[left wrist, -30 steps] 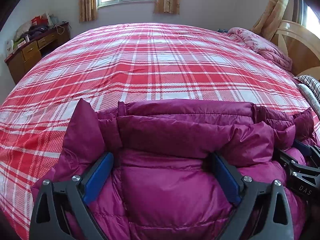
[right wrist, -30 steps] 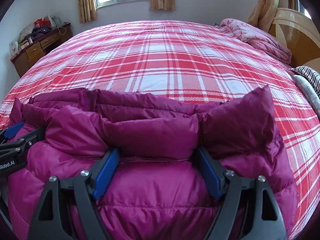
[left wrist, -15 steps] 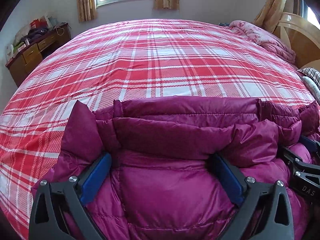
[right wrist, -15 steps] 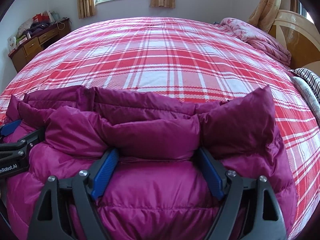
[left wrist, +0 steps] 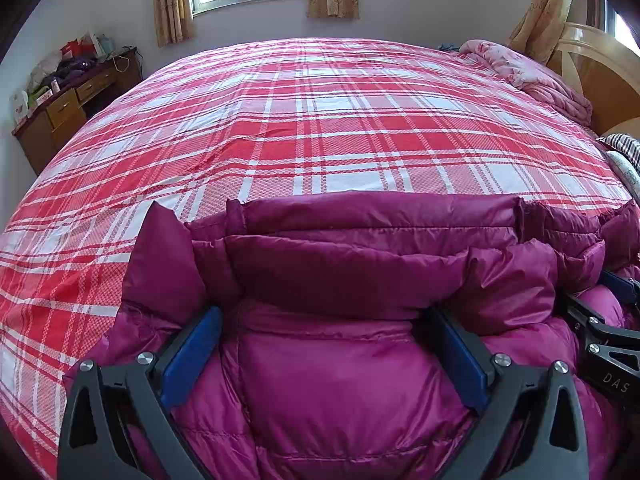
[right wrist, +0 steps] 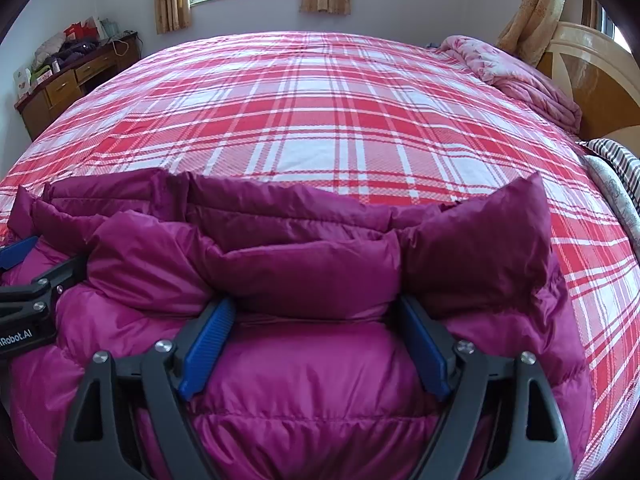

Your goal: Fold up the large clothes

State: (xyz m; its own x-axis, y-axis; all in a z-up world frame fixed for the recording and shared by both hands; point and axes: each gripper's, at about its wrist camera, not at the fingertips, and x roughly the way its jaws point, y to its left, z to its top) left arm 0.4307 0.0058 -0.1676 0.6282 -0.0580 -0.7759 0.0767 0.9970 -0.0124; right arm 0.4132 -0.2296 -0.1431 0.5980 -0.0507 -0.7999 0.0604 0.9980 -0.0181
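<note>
Pressing down | left view: left hand-held gripper (left wrist: 326, 354) spread wide, puffy purple coat (left wrist: 340, 392) bulging between its blue pads, on the bed (left wrist: 320, 128), likely to flatten the fold | right view: right hand-held gripper (right wrist: 316, 342) has just been opening, coat between its pads, not pinched.

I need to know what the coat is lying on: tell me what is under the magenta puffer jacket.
The magenta quilted puffer jacket lies on the red-and-white plaid bedspread, which shows along its far edge and sides. What lies directly beneath its bulk is covered.
</note>
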